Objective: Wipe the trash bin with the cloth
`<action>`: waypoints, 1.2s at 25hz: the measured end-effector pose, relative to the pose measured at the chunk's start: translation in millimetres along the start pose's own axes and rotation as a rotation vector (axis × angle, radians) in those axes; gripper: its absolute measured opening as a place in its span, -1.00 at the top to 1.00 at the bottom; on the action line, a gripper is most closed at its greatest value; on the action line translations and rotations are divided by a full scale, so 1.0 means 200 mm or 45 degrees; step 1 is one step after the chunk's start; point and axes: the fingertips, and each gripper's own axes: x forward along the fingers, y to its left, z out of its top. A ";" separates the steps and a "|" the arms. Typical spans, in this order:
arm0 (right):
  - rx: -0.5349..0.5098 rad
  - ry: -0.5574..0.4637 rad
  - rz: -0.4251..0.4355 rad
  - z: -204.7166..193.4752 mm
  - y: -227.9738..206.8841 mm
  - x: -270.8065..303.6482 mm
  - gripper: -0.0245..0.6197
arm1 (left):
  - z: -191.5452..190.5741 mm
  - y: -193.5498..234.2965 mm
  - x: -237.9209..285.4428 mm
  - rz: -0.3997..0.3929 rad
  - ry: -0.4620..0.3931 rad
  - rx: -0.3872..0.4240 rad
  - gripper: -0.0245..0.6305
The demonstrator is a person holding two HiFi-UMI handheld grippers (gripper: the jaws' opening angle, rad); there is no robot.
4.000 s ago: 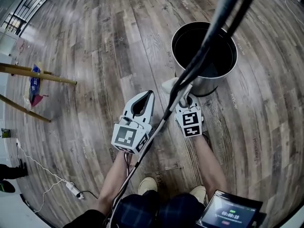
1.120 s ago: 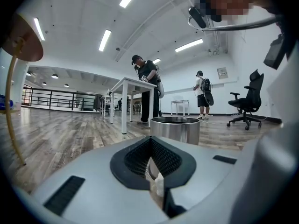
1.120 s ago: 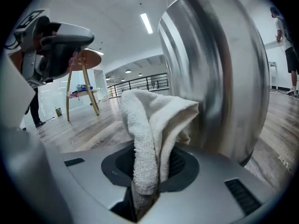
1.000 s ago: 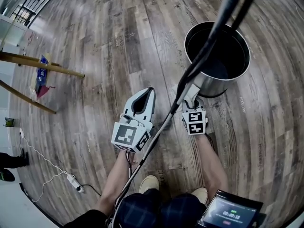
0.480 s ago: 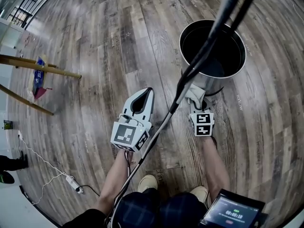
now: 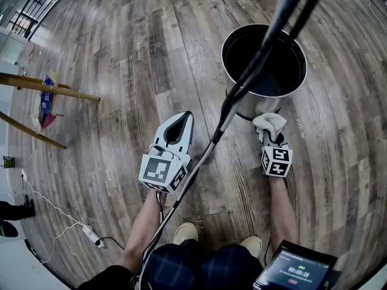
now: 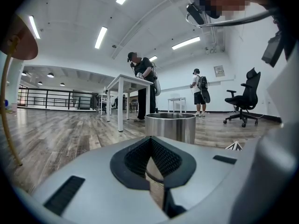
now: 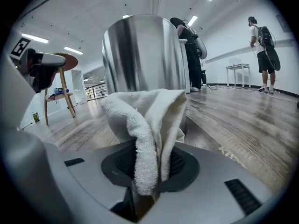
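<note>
1 trash bin (image 8: 142,55), approx 1 o'clock from the person w/ the rig. 1 cloth (image 6: 269,124), white. 2 grippers: left gripper (image 6: 186,117), right gripper (image 6: 271,139). 2 shoes at 6 o'clock: left shoe (image 6: 186,233), right shoe (image 6: 254,245). 1 power strip (image 6: 94,240) w/ cord, 8 o'clock. 1 handheld screen (image 6: 293,270), 5 o'clock. Background: 2 other ppl, nearer person (image 7: 142,78) and farther person w/ backpack (image 7: 200,85); 1 office chair (image 7: 243,99).

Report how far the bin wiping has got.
Done: the cloth is clamped in the right gripper. In hand: it is held at the trash bin's lower near wall. Left: no wiped patch shows, so wall and rim likely remain. The left gripper is shut, empty.
</note>
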 end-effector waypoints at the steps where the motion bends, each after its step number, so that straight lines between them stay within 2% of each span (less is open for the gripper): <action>1: -0.007 0.007 -0.011 0.00 -0.03 0.01 0.64 | 0.00 0.01 0.00 0.005 -0.002 0.002 0.93; 4: -0.001 0.020 -0.056 0.00 -0.14 0.02 0.64 | 0.01 0.02 -0.01 0.016 -0.008 0.002 0.93; 8: 0.071 0.017 -0.133 0.02 -0.30 0.03 0.64 | 0.01 0.04 -0.02 0.026 -0.007 -0.001 0.93; 11: 0.097 0.014 -0.152 0.03 -0.35 0.04 0.64 | 0.02 0.05 -0.02 0.031 -0.013 0.004 0.93; 18: 0.035 -0.007 -0.128 0.06 -0.30 -0.03 0.64 | 0.03 0.02 -0.03 0.018 -0.014 0.000 0.93; 25: 0.042 -0.160 -0.117 0.23 -0.27 -0.30 0.64 | 0.05 0.02 -0.06 0.027 -0.023 -0.008 0.93; 30: 0.022 -0.280 -0.075 0.41 -0.14 -0.46 0.64 | 0.05 -0.01 -0.05 0.020 -0.031 -0.001 0.93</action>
